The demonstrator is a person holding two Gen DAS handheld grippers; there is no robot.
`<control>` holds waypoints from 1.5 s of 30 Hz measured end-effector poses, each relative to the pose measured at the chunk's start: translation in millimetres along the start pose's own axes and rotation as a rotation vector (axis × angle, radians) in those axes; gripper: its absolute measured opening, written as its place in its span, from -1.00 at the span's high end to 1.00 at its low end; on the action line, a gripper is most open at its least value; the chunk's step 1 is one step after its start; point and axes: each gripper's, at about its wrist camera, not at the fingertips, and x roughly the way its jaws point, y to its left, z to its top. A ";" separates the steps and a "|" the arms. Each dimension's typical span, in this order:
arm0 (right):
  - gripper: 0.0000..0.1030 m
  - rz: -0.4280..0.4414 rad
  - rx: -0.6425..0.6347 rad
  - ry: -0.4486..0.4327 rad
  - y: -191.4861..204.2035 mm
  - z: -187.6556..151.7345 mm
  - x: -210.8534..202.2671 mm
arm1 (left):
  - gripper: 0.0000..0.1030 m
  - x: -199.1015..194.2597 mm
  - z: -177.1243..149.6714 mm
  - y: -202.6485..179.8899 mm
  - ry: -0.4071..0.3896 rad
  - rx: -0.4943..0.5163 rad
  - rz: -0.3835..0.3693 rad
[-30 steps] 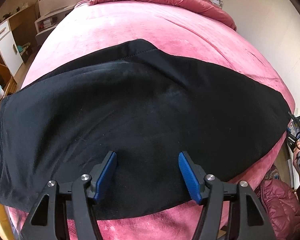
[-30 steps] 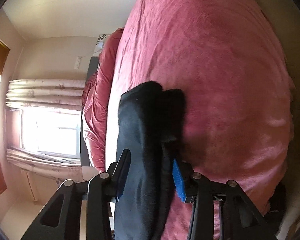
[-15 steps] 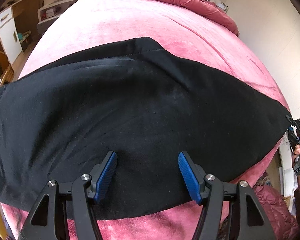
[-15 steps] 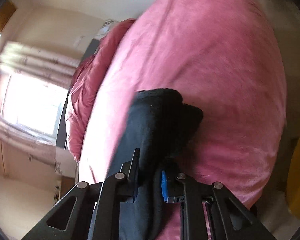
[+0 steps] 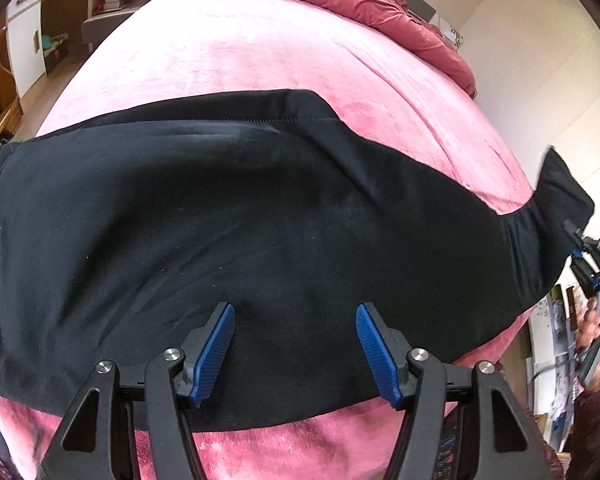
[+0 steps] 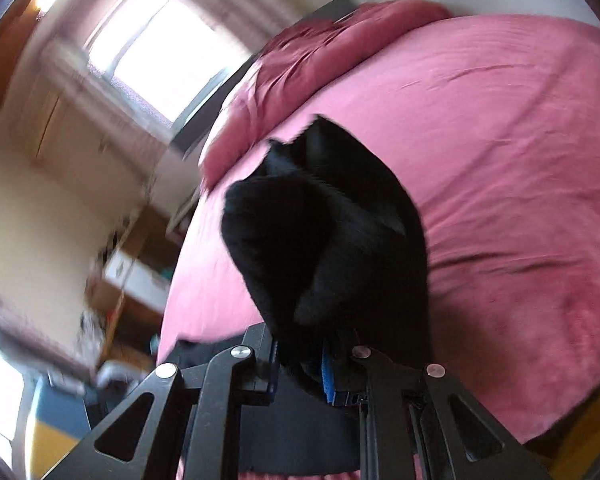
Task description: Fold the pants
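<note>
1. The black pants (image 5: 228, 216) lie flat across the middle of the left wrist view, spread side to side over the pink bed (image 5: 260, 52). The leg end at the right edge of that frame is raised off the bed.
2. The right gripper (image 6: 300, 364) has just been closing and now pinches that bunched leg end, which fills the centre of its own blurred view. The grip looks firm, with cloth between both pads.
3. The left gripper (image 5: 294, 354) hovers at lower centre of its view, jaws wide apart and holding nothing, with the pants directly below.
4. Judged step: carrying the leg end across to the waist end at frame left.
5. To do it well: keep the raised cloth high enough to clear the flat part; use the free gripper to pin the middle so the fold line stays straight; land edge on edge.
6. Risk: both layers may drag or twist.
</note>
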 end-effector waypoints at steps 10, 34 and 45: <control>0.67 0.033 -0.234 0.309 84.5 -68.3 105.3 | -0.25 -18.2 10.1 13.3 0.006 -0.003 -0.113; -0.22 0.044 -0.460 0.441 136.1 -141.7 141.0 | -0.25 6.1 39.2 2.7 0.221 -0.182 -0.464; -0.41 0.044 -0.402 0.432 121.2 -140.8 112.7 | -0.22 34.4 29.4 -16.7 0.289 -0.219 -0.469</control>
